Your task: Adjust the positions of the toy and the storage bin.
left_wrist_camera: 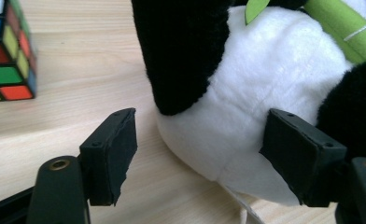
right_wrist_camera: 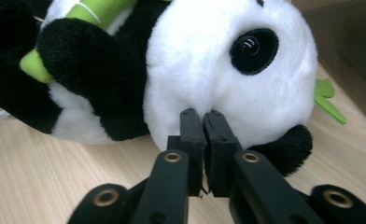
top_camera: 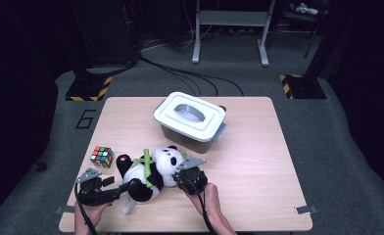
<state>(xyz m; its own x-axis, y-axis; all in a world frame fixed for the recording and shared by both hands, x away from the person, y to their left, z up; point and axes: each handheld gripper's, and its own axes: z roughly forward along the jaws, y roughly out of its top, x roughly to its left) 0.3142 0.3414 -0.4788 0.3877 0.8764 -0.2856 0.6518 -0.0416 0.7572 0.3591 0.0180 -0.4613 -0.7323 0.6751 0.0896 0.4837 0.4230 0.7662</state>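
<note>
Plush panda (top_camera: 151, 174) lying in the lower-left centre of the high view on a pale wood-grain table (top_camera: 258, 186). The right gripper (right_wrist_camera: 201, 116) view adds its glossy eye and fuzzy pile, jaws together with tips against the white head, perhaps pinching fur. The left gripper (left_wrist_camera: 200, 149) view shows jaws apart, flanking the soft white belly. Rubik's cube (top_camera: 102, 156) near the left edge; lidded grey bin (top_camera: 190, 121) above centre; bare tabletop at right
</note>
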